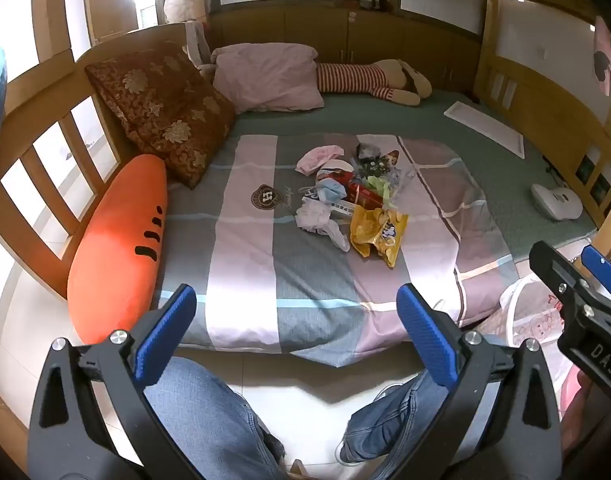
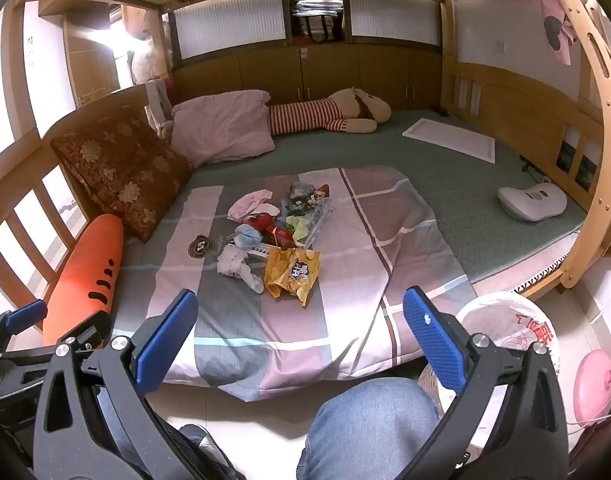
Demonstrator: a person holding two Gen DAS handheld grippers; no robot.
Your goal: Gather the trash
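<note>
A heap of mixed trash (image 1: 351, 188) lies near the middle of the bed, on a striped pink, grey and white blanket (image 1: 265, 272). At the front of the heap is a crumpled yellow snack bag (image 1: 379, 234), with a wad of white tissue paper (image 1: 315, 216) just left of it; behind these sit a crushed blue face mask (image 1: 329, 192), a red printed box (image 1: 363, 194), a pale green scrap, dark wrappers and a bunched pink cloth (image 1: 319, 156) at the far left edge. The blanket covers part of a grey-green mattress (image 1: 485, 140) inside a wooden bed frame (image 1: 37, 148). Along the left side rest an orange carrot-shaped cushion (image 1: 117, 248), a brown floral pillow (image 1: 161, 108) and a pink pillow (image 1: 269, 76); a plush toy in a red-striped shirt (image 1: 369, 80) lies at the far end. A white mesh basket (image 2: 509, 320) stands on the floor just beside the bed's near right corner. The left gripper (image 1: 297, 336) hovers short of the bed with its blue fingers (image 1: 167, 332) spread wide and nothing between them. The right gripper (image 2: 301, 340) is likewise wide open and empty, above a denim-clad knee (image 2: 369, 420).
</note>
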